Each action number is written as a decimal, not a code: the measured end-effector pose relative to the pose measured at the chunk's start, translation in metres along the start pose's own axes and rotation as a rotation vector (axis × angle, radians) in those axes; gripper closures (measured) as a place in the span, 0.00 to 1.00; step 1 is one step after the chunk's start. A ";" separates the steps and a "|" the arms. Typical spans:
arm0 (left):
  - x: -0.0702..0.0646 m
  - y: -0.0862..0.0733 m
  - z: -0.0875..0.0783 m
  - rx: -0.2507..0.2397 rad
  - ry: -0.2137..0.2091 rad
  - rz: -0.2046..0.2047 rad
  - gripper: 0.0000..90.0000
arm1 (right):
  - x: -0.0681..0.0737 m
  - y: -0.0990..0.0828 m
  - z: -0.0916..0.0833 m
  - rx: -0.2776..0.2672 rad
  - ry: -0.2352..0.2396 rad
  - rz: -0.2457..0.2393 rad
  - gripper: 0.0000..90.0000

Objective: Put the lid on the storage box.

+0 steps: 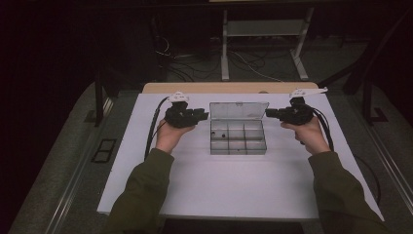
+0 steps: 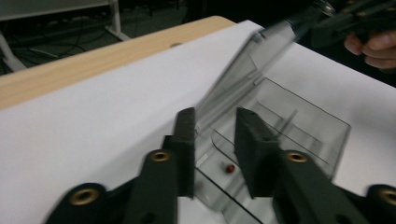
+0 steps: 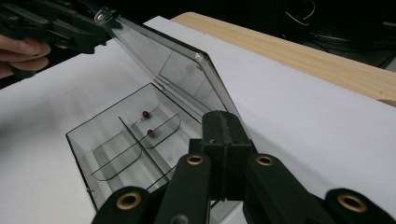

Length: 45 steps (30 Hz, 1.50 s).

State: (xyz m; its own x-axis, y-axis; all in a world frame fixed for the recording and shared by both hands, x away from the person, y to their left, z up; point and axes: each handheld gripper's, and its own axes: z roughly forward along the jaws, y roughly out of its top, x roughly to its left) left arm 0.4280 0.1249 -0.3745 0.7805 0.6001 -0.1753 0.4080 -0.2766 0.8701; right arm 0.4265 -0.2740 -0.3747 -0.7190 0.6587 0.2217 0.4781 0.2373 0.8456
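Clear plastic compartment box, lid raised, near worktop's far edge.
Left hand-held gripper spread astride the lid's corner; right hand-held gripper pressed together at the lid's other corner.

The high view is dim, and its corners and the room behind sink into near black, while the white sheet on the worktop is the brightest area, evenly lit with only soft shadows. In the left gripper view the raised clear lid is smeared by motion blur, and the near black claw is soft. The right gripper view is sharper; pale glare runs along the lid's edge, and the background is dark.
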 end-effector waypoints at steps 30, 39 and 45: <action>-0.020 -0.005 0.001 -0.008 -0.097 0.045 0.99 | 0.019 -0.003 -0.002 0.039 0.040 -0.050 0.99; -0.021 -0.010 0.000 -0.017 -0.100 0.038 0.99 | 0.024 -0.010 -0.005 0.045 0.055 -0.053 0.99; -0.022 -0.014 -0.002 -0.005 -0.085 0.053 0.99 | 0.025 -0.013 -0.006 0.051 0.063 -0.056 0.99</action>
State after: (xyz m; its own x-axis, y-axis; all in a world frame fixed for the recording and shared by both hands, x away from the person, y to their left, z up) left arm 0.4039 0.1172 -0.3819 0.8383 0.5189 -0.1673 0.3631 -0.3023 0.8814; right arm 0.3988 -0.2647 -0.3774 -0.7746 0.5978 0.2064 0.4605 0.3095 0.8319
